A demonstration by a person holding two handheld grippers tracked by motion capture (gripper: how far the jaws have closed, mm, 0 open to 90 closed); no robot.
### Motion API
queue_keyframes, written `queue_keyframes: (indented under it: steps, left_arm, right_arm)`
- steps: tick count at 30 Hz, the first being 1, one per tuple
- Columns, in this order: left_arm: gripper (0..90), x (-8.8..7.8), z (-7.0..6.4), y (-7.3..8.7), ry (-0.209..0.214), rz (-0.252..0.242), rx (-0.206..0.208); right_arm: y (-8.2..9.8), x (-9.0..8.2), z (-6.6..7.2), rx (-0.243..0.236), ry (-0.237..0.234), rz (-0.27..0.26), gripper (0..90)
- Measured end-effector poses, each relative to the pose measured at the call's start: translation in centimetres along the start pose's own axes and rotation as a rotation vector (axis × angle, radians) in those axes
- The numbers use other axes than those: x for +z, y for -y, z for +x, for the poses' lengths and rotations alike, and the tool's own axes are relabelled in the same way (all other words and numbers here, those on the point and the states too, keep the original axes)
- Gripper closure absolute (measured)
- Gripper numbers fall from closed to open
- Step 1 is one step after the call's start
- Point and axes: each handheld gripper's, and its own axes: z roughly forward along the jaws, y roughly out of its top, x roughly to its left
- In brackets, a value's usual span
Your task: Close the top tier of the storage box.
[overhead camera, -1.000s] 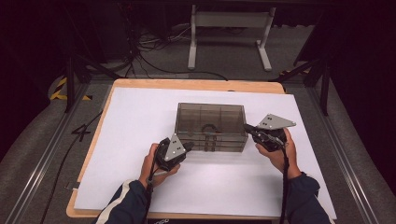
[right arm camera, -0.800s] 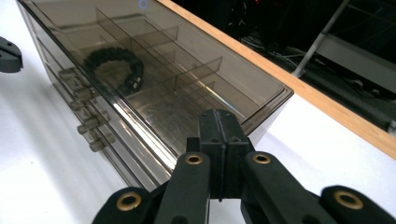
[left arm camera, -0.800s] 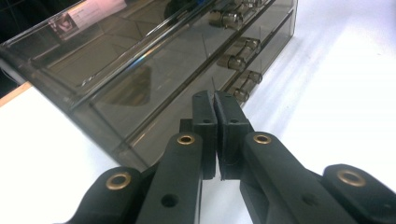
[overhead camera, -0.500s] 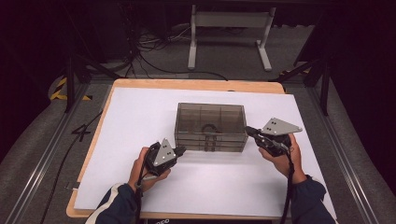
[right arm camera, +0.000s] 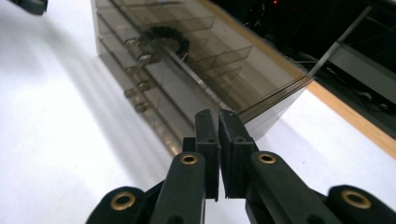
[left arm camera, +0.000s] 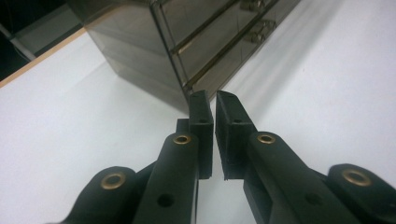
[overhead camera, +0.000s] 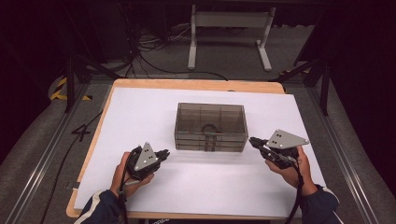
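Note:
A smoky clear drawer box (overhead camera: pixel 211 116) with three shallow drawers and small metal handles (overhead camera: pixel 211 140) stands mid-table. A dark ring-shaped item (overhead camera: pixel 208 127) lies inside it, also seen through the box top (right arm camera: pixel 168 37) in the right gripper view. My left gripper (overhead camera: pixel 166 153) sits left of the box front, apart from it, pointing at its corner (left arm camera: pixel 140 42). My right gripper (overhead camera: pixel 252 140) is off the box's right front corner (right arm camera: pixel 261 112), not touching. Both pairs of jaws (left arm camera: pixel 214 100) (right arm camera: pixel 218 116) stand nearly together with only a slit, just eased apart a little, nothing between them.
The white sheet (overhead camera: pixel 140 116) covers a wooden tabletop (overhead camera: pixel 196 84). Bare white surface lies in front of the box and on both sides. Cables (overhead camera: pixel 154 60) and a white stand (overhead camera: pixel 229 28) lie on the floor beyond the far edge.
Both hands have drawn away from the box: the left gripper slid left and toward me, the right gripper slid right. The box has stayed put.

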Motion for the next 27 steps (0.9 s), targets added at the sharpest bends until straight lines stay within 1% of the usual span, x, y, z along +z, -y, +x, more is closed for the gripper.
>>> queue_keyframes:
  steps: [1, 3, 6, 8, 10, 12, 13, 17, 21, 22, 23, 24, 25, 26, 27]
  left_arm:
    - [83.8, -0.1, 0.1, 0.2, 0.002, 0.001, 0.001]
    - [82.5, -0.5, 0.2, 0.5, 0.000, 0.007, -0.001]
    - [81.2, -0.7, 0.3, 0.7, 0.002, 0.010, -0.002]
    - [80.1, -1.0, 0.3, 1.0, 0.001, 0.018, 0.005]
    - [78.7, -1.3, 0.3, 1.3, 0.000, 0.028, 0.013]
    - [77.2, -1.4, 0.3, 1.4, 0.000, 0.028, 0.010]
    - [76.8, -1.6, 0.4, 1.5, -0.002, 0.032, 0.010]
    - [74.2, -2.1, 0.8, 2.0, -0.010, 0.041, 0.004]
    - [66.5, -2.6, 1.0, 2.7, -0.018, 0.067, 0.012]
    - [65.2, -2.7, 1.2, 3.0, -0.021, 0.066, -0.005]
    - [62.8, -2.8, 1.3, 3.1, -0.020, 0.066, -0.012]
    - [62.0, -3.0, 1.4, 3.3, -0.022, 0.068, -0.010]
    - [60.3, -3.1, 1.5, 3.5, -0.019, 0.063, -0.021]
    - [58.3, -3.1, 1.5, 3.5, -0.019, 0.063, -0.021]
    - [58.3, -3.2, 1.6, 3.8, -0.024, 0.063, -0.033]
  right_arm:
    - [0.2, 0.0, 0.2, -0.012, -0.001, 0.010, 87.5]
    - [0.5, -0.1, 0.4, -0.013, -0.008, 0.015, 87.1]
    - [1.1, -0.2, 0.7, -0.018, -0.002, 0.024, 86.9]
    - [1.2, -0.2, 0.7, -0.017, -0.003, 0.026, 86.6]
    - [1.7, -0.2, 0.9, -0.018, -0.004, 0.042, 85.3]
    - [1.9, -0.2, 0.9, -0.019, -0.006, 0.046, 85.1]
    - [2.2, -0.3, 1.1, -0.018, -0.011, 0.052, 83.1]
    - [2.8, -0.4, 1.1, -0.014, -0.012, 0.057, 81.1]
    - [3.8, -0.8, 1.0, 0.000, -0.014, 0.062, 75.2]
    - [4.1, -0.9, 0.9, 0.006, -0.009, 0.062, 73.7]
    - [4.5, -1.1, 0.8, 0.021, -0.007, 0.061, 70.8]
    - [4.8, -1.3, 0.7, 0.032, -0.011, 0.054, 68.3]
    - [5.1, -1.5, 0.6, 0.042, -0.013, 0.045, 65.9]
    - [5.1, -1.5, 0.6, 0.042, -0.013, 0.045, 65.9]
    - [5.4, -1.7, 0.5, 0.050, -0.012, 0.039, 64.2]
